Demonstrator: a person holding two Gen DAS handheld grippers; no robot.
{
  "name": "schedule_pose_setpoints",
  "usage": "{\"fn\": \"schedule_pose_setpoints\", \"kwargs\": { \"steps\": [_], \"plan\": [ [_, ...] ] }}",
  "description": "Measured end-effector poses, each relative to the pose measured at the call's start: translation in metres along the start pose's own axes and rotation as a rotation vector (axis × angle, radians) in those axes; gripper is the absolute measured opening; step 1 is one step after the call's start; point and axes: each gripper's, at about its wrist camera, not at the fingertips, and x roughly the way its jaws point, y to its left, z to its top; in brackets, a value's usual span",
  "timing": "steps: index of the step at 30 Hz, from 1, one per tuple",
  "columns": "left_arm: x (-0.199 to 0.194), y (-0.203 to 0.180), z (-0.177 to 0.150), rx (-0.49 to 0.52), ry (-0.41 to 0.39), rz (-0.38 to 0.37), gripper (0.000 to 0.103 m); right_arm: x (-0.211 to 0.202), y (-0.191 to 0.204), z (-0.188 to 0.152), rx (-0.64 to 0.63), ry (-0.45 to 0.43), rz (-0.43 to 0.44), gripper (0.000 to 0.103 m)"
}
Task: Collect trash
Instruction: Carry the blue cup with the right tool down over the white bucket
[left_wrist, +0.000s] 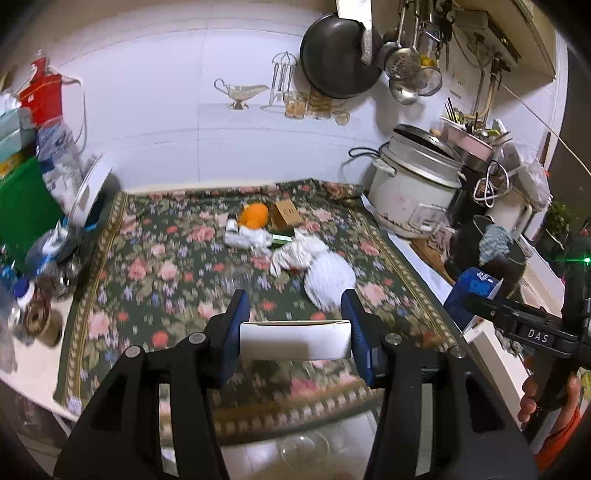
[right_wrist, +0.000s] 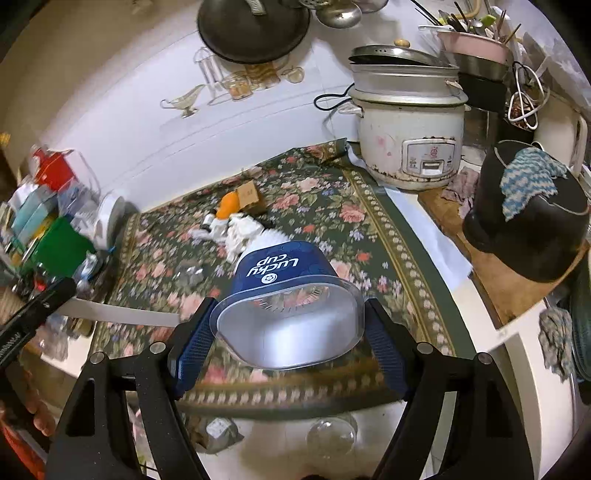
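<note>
Cup (right_wrist: 286, 295) and carton (left_wrist: 294, 339) held over table edge, seemingly

The blue cup (right_wrist: 284, 271), seen from the right wrist camera near the middle of the scene, carries the white words "LUCKY CUP" upside down on its side wall, above a small round white logo. In the left wrist view, the black arm of the right gripper (left_wrist: 532, 328) at the right edge bears the pale letters "DAS". The rice cooker (right_wrist: 410, 147) at the far right has a front panel with a red round mark, too small to read.
</note>
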Motion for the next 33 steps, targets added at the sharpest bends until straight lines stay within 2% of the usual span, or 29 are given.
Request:
{"fn": "schedule_pose_setpoints", "kwargs": {
  "steps": [6, 9, 19, 26, 33],
  "plan": [
    [-0.024, -0.027, -0.040, -0.034, 0.023, 0.026, 0.050, -0.026, -0.003, -0.029, -0.044, 0.024, 0.055, 0.076],
    [-0.035, -0.046, -0.065, -0.047, 0.033, 0.070, 0.050, -0.039, -0.009, -0.047, -0.074, 0.037, 0.088, 0.076],
    [-0.048, -0.100, -0.149, -0.149, 0.100, 0.138, 0.050, -0.061, -0.035, -0.108, -0.163, 0.142, 0.140, 0.076],
    [-0.021, -0.112, -0.201, -0.205, 0.214, 0.144, 0.050, -0.039, -0.051, -0.148, -0.152, 0.246, 0.148, 0.076],
    [0.044, -0.103, -0.257, -0.214, 0.331, 0.152, 0.050, 0.010, -0.067, -0.193, -0.108, 0.336, 0.127, 0.076]
  ]
}}
